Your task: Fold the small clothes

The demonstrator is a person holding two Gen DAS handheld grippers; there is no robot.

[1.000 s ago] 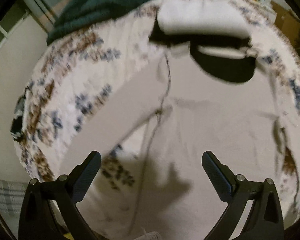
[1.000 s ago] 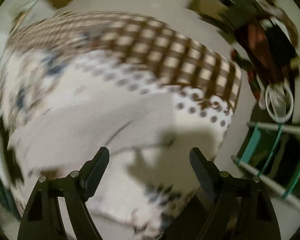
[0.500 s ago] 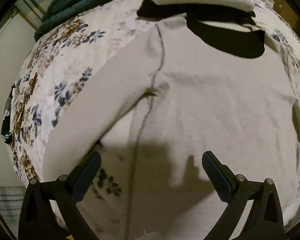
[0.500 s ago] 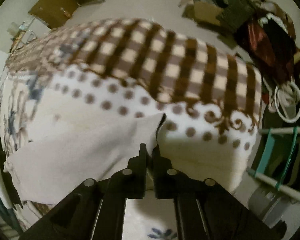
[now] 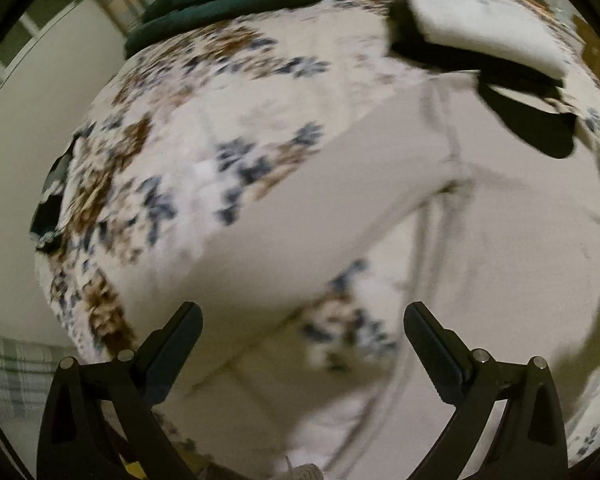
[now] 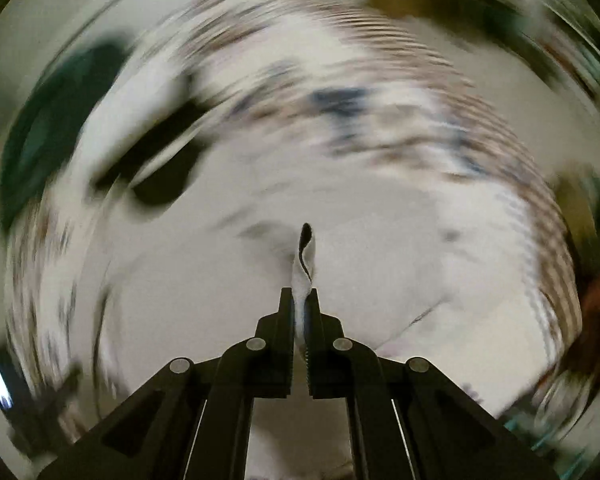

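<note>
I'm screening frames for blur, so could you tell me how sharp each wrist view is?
Right wrist: heavy swirling blur, only the right gripper and the pinched beige garment stay crisp. Left wrist: milder smear over the floral bedspread; left gripper sharp.

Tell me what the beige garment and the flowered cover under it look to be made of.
Beige garment: looks like soft knit cotton jersey, matte; it lies limp, shows stitched seams, and a thin edge curls where the right gripper pinches it. Flowered cover: seems a fuzzy fleece or plush blanket, matte, its print soft-edged, though blur leaves that uncertain.
</note>
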